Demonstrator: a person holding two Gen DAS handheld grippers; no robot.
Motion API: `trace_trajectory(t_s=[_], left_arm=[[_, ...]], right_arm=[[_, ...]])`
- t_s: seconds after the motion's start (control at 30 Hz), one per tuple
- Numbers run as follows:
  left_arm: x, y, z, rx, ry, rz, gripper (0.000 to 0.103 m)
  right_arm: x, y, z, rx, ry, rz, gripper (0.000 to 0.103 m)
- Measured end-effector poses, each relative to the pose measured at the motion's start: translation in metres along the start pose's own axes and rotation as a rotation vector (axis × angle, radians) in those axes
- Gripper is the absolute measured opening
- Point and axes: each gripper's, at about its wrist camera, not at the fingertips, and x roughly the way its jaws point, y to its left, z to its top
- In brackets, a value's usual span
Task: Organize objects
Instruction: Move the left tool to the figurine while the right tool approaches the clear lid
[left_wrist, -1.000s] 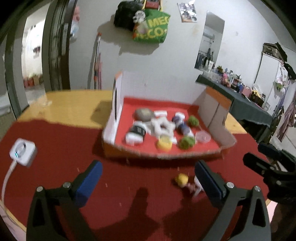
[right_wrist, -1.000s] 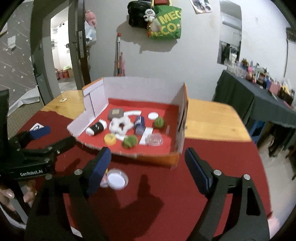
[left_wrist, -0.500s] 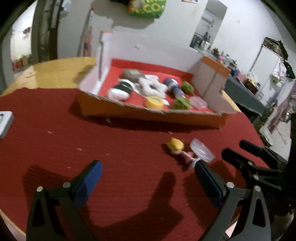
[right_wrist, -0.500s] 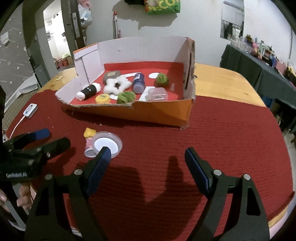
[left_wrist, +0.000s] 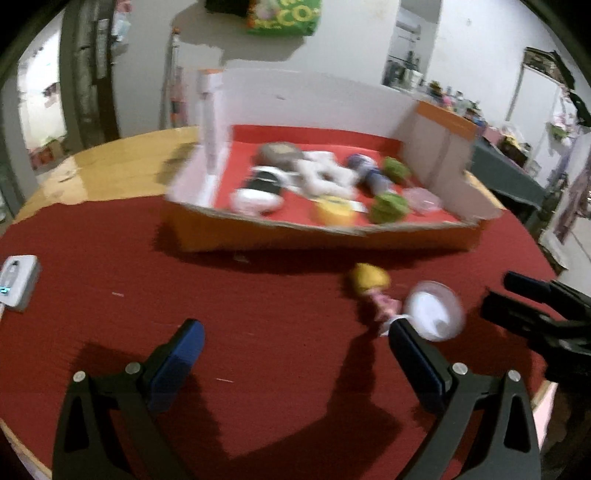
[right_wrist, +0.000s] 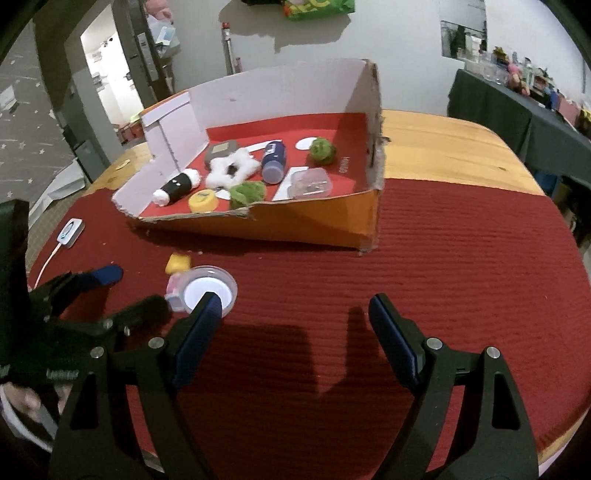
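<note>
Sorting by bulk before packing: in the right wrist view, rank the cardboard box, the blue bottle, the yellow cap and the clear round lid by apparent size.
1. cardboard box
2. clear round lid, though it lies nearer the camera, so unsure against the bottle
3. blue bottle
4. yellow cap

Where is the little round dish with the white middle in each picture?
Left wrist view: the round dish lies low on the right, just past the tip of the left claw's right finger.
Right wrist view: the dish lies low on the left, behind the right claw's left fingertip.
Shared landmark: the yellow-headed toy right beside it.
</note>
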Motion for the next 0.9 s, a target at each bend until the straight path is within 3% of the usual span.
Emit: trace_trajectory(t_s=[0.07,0.17,0.33,0.47,0.67,0.77,0.9], left_arm=[[-0.001,0.020,0.003,-0.031,0.002,0.026,0.102],[-0.003,0.037,0.006,-0.068,0.004,0.007,0.102],[-0.006,0.044,0.008,-0.067,0.004,-0.005,0.102],[-0.008,0.035,0.008,-0.036,0.011,-0.032,0.102],[-0.007,0.002,0.005,0.042,0.032,-0.111,0.102],[-0.001,-0.012,0.004,0.077,0.045,-0.116,0.102],[0.007,-0.023,0.005,0.090,0.058,-0.093,0.102]], right_arm=[[0.001,0.003,0.000,-0.006,0.006,0.022,0.082],[0.006,0.012,0.000,-0.031,0.024,0.045,0.082],[0.020,0.035,0.002,-0.132,0.059,0.023,0.082],[0.028,0.048,0.002,-0.196,0.076,-0.017,0.082],[0.025,0.029,0.010,-0.138,0.075,-0.030,0.082],[0.019,0.021,0.012,-0.139,0.070,-0.001,0.082],[0.015,0.025,0.012,-0.236,0.069,0.018,0.082]])
